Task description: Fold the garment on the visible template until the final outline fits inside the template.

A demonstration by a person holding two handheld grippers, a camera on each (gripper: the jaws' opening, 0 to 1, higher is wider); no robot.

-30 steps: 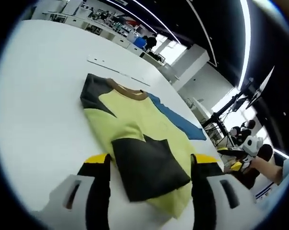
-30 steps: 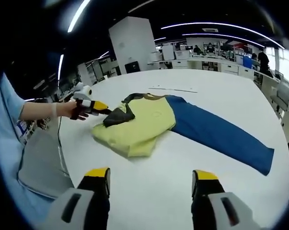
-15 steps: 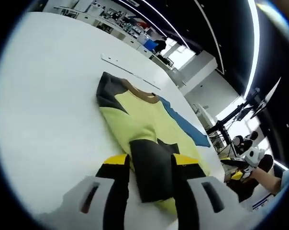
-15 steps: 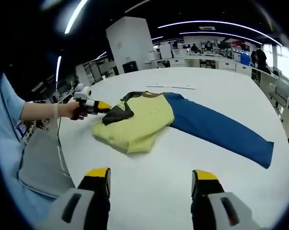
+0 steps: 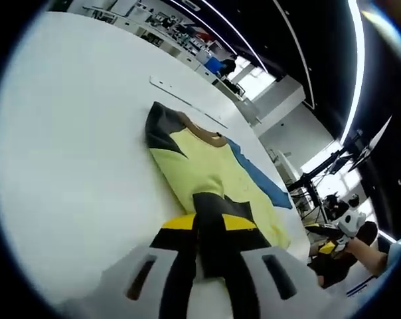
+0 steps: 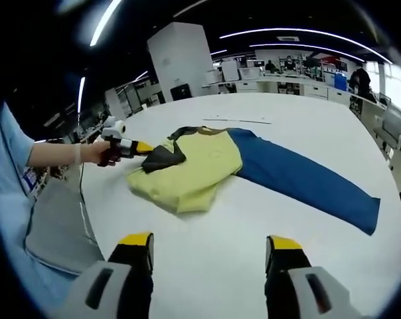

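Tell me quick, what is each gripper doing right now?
Left gripper: closed on the dark sleeve.
Right gripper: open, holding nothing.

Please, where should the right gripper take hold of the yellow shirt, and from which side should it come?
Judging by the pose, the right gripper, open, should take the shirt at its near bottom corner, coming low along the white table. That folded edge faces it, uncovered, while the left gripper holds the dark sleeve opposite.

My left gripper view sat low and close, looking along the yellow shirt (image 5: 207, 174) toward its collar; my right gripper view looked from well back across the white table (image 6: 300, 139); both shared that shirt.
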